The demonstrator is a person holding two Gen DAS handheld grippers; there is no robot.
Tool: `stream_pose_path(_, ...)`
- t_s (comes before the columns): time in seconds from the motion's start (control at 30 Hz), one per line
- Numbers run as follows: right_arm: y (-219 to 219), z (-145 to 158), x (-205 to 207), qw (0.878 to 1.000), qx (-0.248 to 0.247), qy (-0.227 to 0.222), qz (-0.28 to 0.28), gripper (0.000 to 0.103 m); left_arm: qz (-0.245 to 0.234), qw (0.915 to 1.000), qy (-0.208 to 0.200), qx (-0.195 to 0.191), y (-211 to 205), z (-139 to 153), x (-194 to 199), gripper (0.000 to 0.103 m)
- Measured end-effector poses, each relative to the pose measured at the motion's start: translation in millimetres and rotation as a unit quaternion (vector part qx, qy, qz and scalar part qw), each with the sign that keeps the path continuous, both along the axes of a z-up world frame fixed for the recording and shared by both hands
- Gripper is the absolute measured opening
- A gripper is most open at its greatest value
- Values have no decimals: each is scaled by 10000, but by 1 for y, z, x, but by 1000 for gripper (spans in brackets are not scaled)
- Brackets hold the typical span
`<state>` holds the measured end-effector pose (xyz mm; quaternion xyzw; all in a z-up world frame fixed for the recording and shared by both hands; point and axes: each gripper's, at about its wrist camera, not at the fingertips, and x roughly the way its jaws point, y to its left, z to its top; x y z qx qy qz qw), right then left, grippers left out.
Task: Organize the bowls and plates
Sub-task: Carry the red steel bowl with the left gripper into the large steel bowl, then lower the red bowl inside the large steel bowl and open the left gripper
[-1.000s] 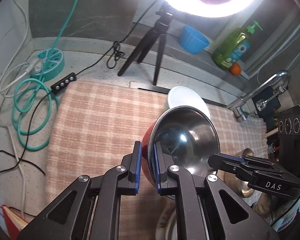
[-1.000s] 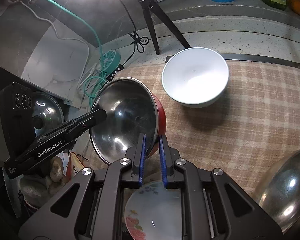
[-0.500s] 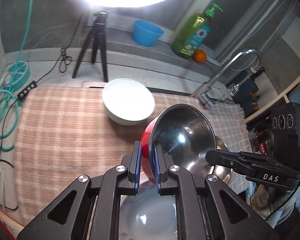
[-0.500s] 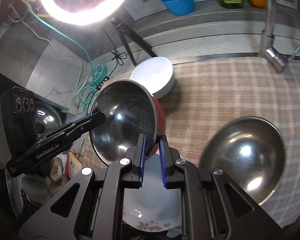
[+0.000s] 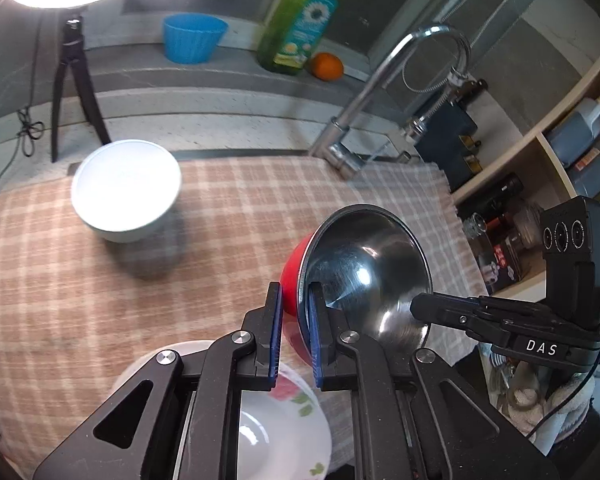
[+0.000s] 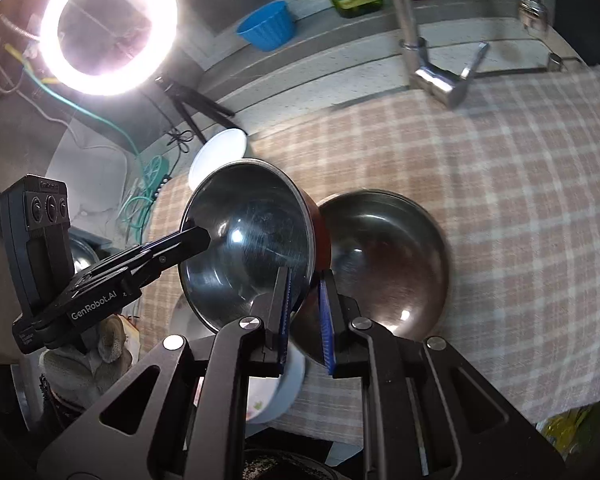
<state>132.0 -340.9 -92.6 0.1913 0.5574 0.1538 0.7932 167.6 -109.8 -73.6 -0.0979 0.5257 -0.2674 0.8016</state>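
A red bowl with a shiny steel inside point(image 5: 364, 272) hangs tilted above the checked cloth point(image 5: 100, 300), held from two sides. My left gripper point(image 5: 294, 294) is shut on its near rim. My right gripper point(image 6: 304, 278) is shut on the opposite rim and shows in the left wrist view as a black finger point(image 5: 420, 306). In the right wrist view the red bowl point(image 6: 248, 240) hangs just left of a larger steel bowl point(image 6: 384, 256) lying on the cloth. A white bowl point(image 5: 126, 190) stands at the back left. A flowered white bowl point(image 5: 276, 436) sits below the grippers.
A chrome faucet point(image 5: 380, 92) rises at the back right of the cloth. On the ledge behind stand a blue cup point(image 5: 192, 38), a green soap bottle point(image 5: 300, 24) and an orange point(image 5: 326, 66). A ring light on a tripod point(image 5: 72, 60) stands back left. Shelves point(image 5: 560, 152) are at the right.
Both grippers have carried the red bowl to the right across the cloth. The white bowl has slid left in both views, and the large steel bowl now lies beside the red one.
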Motion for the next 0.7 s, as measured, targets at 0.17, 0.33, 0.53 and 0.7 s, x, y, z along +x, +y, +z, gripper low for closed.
stream_pose_path(0.17,-23,-14,-6,9997,-13,160,-183,14,-204,9997,125,46,-26,-11,-3,11)
stream_pose_path(0.33,-32,-30,-4,9993,-105,293,-214,14,-336,9991,197,182,-43,-20,-2,11)
stream_pose_path(0.53,-41,-43,-4,9987,-137,409,-262,14,-471,9978,248,403,-58,-31,-3,11)
stream_pose_path(0.7,-44,-51,-3,9984,-156,480,-249,14,-513,9968,326,526,-63,-40,-4,11)
